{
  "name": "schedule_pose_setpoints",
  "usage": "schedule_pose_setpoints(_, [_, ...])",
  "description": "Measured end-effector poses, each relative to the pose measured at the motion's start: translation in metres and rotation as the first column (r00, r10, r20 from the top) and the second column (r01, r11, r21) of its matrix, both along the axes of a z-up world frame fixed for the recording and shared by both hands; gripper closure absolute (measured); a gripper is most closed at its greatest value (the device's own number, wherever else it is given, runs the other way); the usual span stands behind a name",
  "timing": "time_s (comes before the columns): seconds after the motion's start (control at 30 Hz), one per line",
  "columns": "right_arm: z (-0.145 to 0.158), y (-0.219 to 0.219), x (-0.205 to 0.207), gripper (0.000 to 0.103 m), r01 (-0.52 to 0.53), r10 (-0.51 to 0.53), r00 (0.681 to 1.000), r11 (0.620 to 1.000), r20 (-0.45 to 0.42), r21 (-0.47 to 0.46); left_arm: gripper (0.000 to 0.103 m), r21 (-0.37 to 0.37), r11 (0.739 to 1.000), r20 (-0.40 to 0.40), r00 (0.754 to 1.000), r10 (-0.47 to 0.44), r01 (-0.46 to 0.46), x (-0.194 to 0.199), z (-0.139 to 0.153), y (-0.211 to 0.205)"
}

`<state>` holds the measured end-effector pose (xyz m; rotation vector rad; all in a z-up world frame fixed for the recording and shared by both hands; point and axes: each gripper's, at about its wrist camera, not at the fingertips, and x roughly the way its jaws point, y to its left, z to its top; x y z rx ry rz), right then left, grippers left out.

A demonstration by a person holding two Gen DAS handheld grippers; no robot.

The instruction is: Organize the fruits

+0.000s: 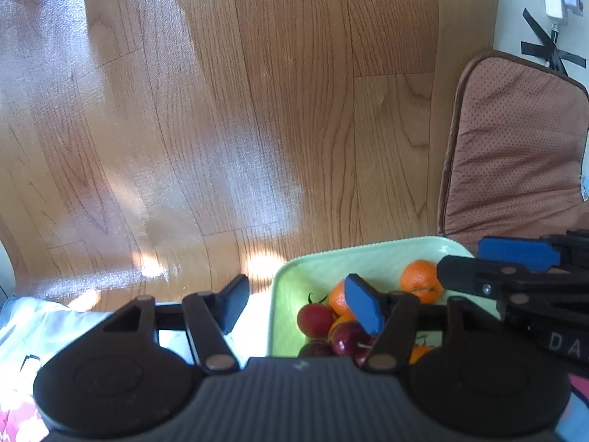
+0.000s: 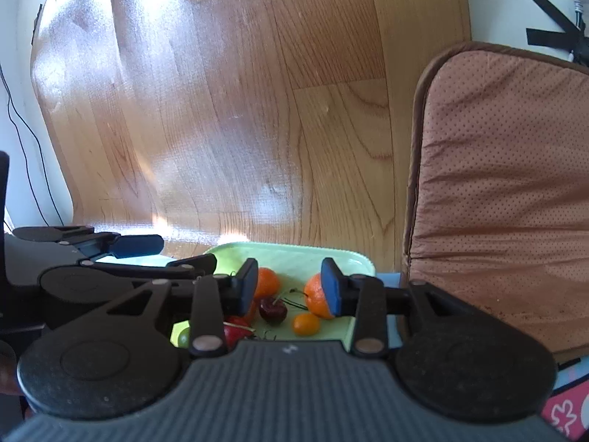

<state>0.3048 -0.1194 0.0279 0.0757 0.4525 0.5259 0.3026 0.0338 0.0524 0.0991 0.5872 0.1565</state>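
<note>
- Left gripper: matte black plastic linkage with brass-coloured pivot pins and a ribbed grey housing; flat blue rubbery pads. Jaws apart, nothing between them. The right pad hangs over the near-left part of the tray, the left pad over pale cloth left of it.
- Wooden floor: glossy plank pattern with dark grain lines, washed by bright patches of glare.
- Tray: pale green, shallow, rounded corners, smooth glazed look with a finely ridged rim.
- Fruits in the tray, left wrist view: a smooth red cherry with a thin stem, just left of a darker glossy cherry; a dimpled orange tangerine toward the far right.
- Right gripper: same black-and-grey build, blue pads. Jaws apart, empty, poised over the tray; the right pad sits just in front of a tangerine, contact unclear.
- Right wrist view, between the pads: a dark heart-shaped cherry with curling stems, and a small smooth round orange fruit to its right.
- Cushion: right of the tray, brownish-pink, perforated dotted fabric, creased, with darker piped edging.
</note>
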Motion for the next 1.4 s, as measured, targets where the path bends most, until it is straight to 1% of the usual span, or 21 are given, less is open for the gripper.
schedule_pose_setpoints(0.1, [0.006,-0.008,-0.022,0.062,0.022,-0.022,1.0,0.999,0.018,0.033,0.041,-0.015,1.0,0.014,1.0,-0.009,0.009,-0.016,0.01,-0.004])
schedule_pose_setpoints(0.17, [0.009,-0.014,-0.039,0.062,0.037,-0.039,0.999,0.997,0.023,0.061,0.032,-0.026,1.0,0.021,1.0,-0.011,0.011,-0.029,0.017,-0.007])
schedule_pose_setpoints(0.2, [0.01,-0.018,-0.049,0.06,0.048,-0.05,0.998,0.996,0.023,0.078,0.022,-0.032,0.999,0.027,1.0,-0.011,0.012,-0.037,0.021,-0.008])
schedule_pose_setpoints(0.23, [0.01,-0.022,-0.058,0.059,0.059,-0.062,0.998,0.994,0.024,0.095,0.019,-0.033,0.999,0.038,0.999,-0.011,0.012,-0.045,0.025,-0.01])
schedule_pose_setpoints(0.27, [0.011,-0.027,-0.068,0.057,0.071,-0.074,0.997,0.991,0.023,0.113,0.019,-0.031,0.999,0.046,0.999,-0.012,0.014,-0.052,0.029,-0.012])
schedule_pose_setpoints(0.3, [0.011,-0.031,-0.078,0.052,0.083,-0.087,0.996,0.988,0.02,0.129,0.019,-0.027,1.0,0.05,0.999,-0.015,0.016,-0.061,0.033,-0.015])
schedule_pose_setpoints(0.37, [0.011,-0.04,-0.097,0.049,0.104,-0.107,0.994,0.981,0.01,0.163,0.012,-0.037,0.999,0.049,0.999,-0.012,0.014,-0.078,0.037,-0.02])
schedule_pose_setpoints(0.4, [0.012,-0.043,-0.106,0.048,0.109,-0.112,0.994,0.979,0.006,0.172,0.006,-0.05,0.999,0.052,0.999,-0.009,0.012,-0.089,0.039,-0.021])
schedule_pose_setpoints(0.43, [0.012,-0.046,-0.117,0.048,0.116,-0.119,0.993,0.977,0.004,0.178,0.002,-0.058,0.998,0.057,0.998,-0.006,0.009,-0.1,0.04,-0.022])
schedule_pose_setpoints(0.47, [0.012,-0.049,-0.126,0.046,0.122,-0.125,0.992,0.976,0.005,0.178,0.001,-0.059,0.998,0.059,0.998,-0.002,0.005,-0.108,0.04,-0.024])
schedule_pose_setpoints(0.63, [0.018,-0.058,-0.164,0.035,0.14,-0.141,0.99,0.973,-0.009,0.185,0.0,-0.065,0.998,0.051,0.999,0.016,-0.013,-0.15,0.04,-0.029])
schedule_pose_setpoints(0.73, [0.023,-0.058,-0.18,0.026,0.135,-0.136,0.991,0.972,-0.008,0.193,0.0,-0.075,0.996,0.047,0.998,0.041,-0.037,-0.174,0.042,-0.03])
schedule_pose_setpoints(0.8, [0.027,-0.056,-0.193,0.016,0.133,-0.135,0.991,0.974,0.002,0.182,0.0,-0.07,0.996,0.058,0.997,0.055,-0.051,-0.189,0.044,-0.031])
schedule_pose_setpoints(0.83, [0.03,-0.055,-0.198,0.013,0.132,-0.136,0.991,0.975,0.008,0.176,0.0,-0.066,0.996,0.063,0.996,0.064,-0.06,-0.196,0.044,-0.031])
schedule_pose_setpoints(0.9, [0.033,-0.052,-0.208,0.002,0.133,-0.138,0.99,0.976,0.016,0.17,0.0,-0.057,0.996,0.065,0.995,0.076,-0.073,-0.209,0.045,-0.034])
schedule_pose_setpoints(0.93, [0.035,-0.051,-0.212,0.0,0.132,-0.137,0.99,0.977,0.017,0.165,0.0,-0.053,0.996,0.065,0.995,0.079,-0.075,-0.215,0.045,-0.035])
schedule_pose_setpoints(1.07, [0.036,-0.047,-0.226,0.0,0.134,-0.134,0.991,0.982,-0.006,0.132,0.0,-0.033,0.996,0.071,0.993,0.09,-0.088,-0.239,0.044,-0.039])
schedule_pose_setpoints(1.23, [0.026,-0.049,-0.24,0.0,0.151,-0.144,0.988,0.979,-0.055,0.138,0.0,0.001,0.994,0.07,0.992,0.105,-0.105,-0.262,0.035,-0.047])
schedule_pose_setpoints(1.33, [0.017,-0.051,-0.249,0.0,0.175,-0.166,0.984,0.973,-0.067,0.151,0.0,-0.024,0.994,0.05,0.993,0.104,-0.102,-0.272,0.027,-0.048])
schedule_pose_setpoints(1.4, [0.012,-0.049,-0.253,0.0,0.185,-0.176,0.982,0.972,-0.074,0.144,0.0,-0.039,0.994,0.03,0.994,0.106,-0.105,-0.276,0.022,-0.049])
